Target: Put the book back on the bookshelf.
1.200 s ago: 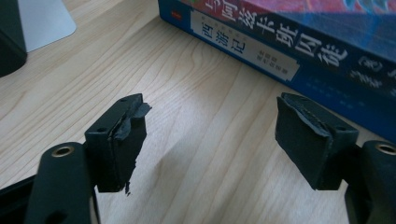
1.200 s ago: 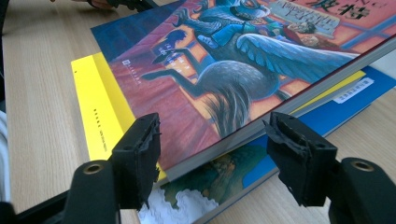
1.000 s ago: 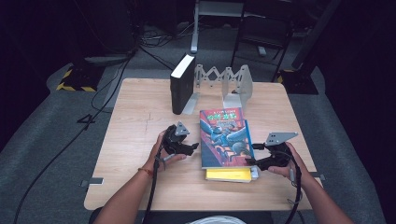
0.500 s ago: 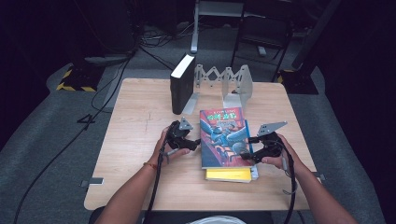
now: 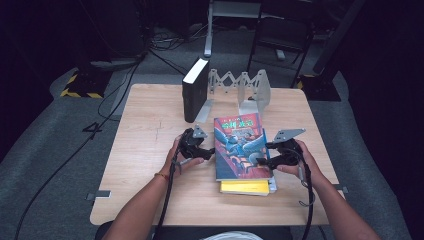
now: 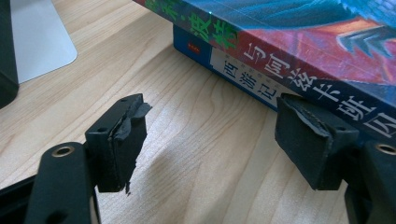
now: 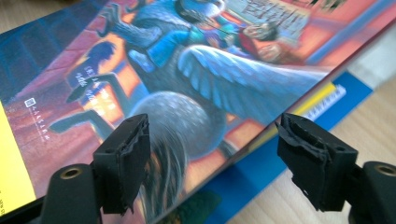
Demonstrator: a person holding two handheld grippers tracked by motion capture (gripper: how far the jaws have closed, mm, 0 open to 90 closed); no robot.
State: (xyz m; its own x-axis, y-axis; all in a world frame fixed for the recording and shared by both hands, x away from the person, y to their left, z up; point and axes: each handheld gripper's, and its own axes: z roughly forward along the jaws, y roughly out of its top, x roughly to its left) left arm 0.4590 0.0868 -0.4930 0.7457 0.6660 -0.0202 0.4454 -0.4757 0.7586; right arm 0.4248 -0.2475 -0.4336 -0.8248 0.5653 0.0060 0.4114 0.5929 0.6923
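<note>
Wooden table (image 5: 150, 125) in dark room; each hand-held gripper, left (image 5: 209, 150) and right (image 5: 261, 161), gapes empty beside books (image 5: 240, 145).

The table (image 5: 150, 135) is light wood and stands on grey carpet. At its far edge a black book (image 5: 195, 90) stands upright on a metal bookend rack (image 5: 247, 90). A stack of books (image 5: 242, 150) lies flat near the middle, its bottom blue book (image 6: 224, 65) resting directly on the wood, with a yellow book (image 5: 245, 186) sticking out at the near end
</note>
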